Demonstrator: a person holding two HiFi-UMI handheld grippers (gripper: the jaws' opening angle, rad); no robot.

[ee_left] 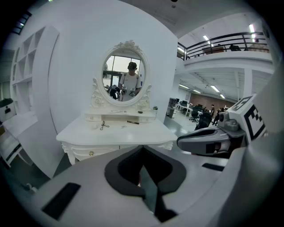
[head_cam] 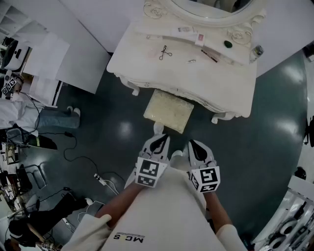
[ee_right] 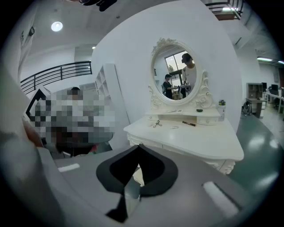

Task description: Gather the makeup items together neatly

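The left gripper (head_cam: 158, 142) is held low before the table (head_cam: 206, 83), clenched on nothing. Just beside it, the right gripper (head_cam: 195, 147) is likewise clenched and empty. A stool (head_cam: 168, 110) is seen between the grippers and the table. The makeup items are spread over the table, well apart from both grippers: a curler (head_cam: 164, 52) at the left, then a small clip (head_cam: 191, 61), then a pencil (head_cam: 209, 56). On the shelf (ee_left: 95, 117) under the mirror (head_cam: 211, 10), tubes (head_cam: 185, 31) and a dark pot (head_cam: 227, 44) are laid. At the far right stands what may be a small bottle (head_cam: 257, 50).
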